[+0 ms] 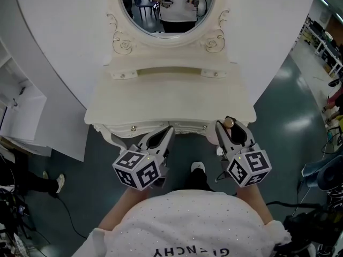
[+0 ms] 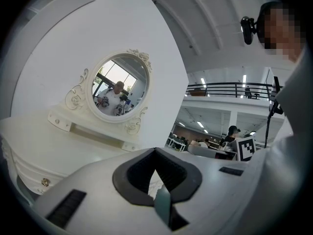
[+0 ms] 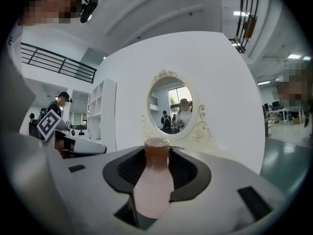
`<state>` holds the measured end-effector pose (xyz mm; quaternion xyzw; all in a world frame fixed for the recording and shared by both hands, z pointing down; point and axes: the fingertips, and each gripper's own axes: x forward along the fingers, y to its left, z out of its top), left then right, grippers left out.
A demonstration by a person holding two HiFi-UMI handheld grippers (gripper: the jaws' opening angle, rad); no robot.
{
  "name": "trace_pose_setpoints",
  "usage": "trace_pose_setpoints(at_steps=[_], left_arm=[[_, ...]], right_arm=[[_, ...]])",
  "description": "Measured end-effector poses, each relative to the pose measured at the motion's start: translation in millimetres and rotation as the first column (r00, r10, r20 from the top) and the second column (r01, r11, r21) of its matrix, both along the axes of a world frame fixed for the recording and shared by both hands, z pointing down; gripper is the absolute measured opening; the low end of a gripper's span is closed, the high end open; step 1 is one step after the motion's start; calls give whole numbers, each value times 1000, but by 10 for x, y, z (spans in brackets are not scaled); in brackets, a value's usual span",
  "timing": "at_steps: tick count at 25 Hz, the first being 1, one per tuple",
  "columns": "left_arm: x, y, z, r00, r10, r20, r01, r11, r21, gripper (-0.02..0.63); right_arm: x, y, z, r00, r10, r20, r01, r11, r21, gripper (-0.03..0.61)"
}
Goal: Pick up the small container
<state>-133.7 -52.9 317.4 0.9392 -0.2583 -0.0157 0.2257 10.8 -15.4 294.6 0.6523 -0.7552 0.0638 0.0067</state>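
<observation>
The small container (image 3: pixel 153 190) is a pale pink bottle with a tan cap. It stands between the dark pads of my right gripper (image 3: pixel 156 155), which is shut on its body. In the head view its cap (image 1: pixel 229 123) shows at the tip of my right gripper (image 1: pixel 228 127), just off the front right edge of the white dressing table (image 1: pixel 171 98). My left gripper (image 1: pixel 165 131) hovers at the table's front edge, left of centre. In the left gripper view, my left gripper (image 2: pixel 155 154) has its jaws meeting at the tips with nothing between them.
An oval mirror (image 1: pixel 166 7) with scrolled trim stands at the back of the table, with a low ledge (image 1: pixel 169 71) below it. White shelving (image 1: pixel 21 111) stands at the left. Dark green floor surrounds the table, with cables (image 1: pixel 69 218) at lower left.
</observation>
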Motion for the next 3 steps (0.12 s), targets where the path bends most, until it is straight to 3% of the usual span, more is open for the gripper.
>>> trace_pose_setpoints(at_steps=[3], left_arm=[[14,10,0,1000,1,-1,-1,1000,1,0]], right_arm=[[13,18,-5,1000,2,1,-2,1000,3,144]])
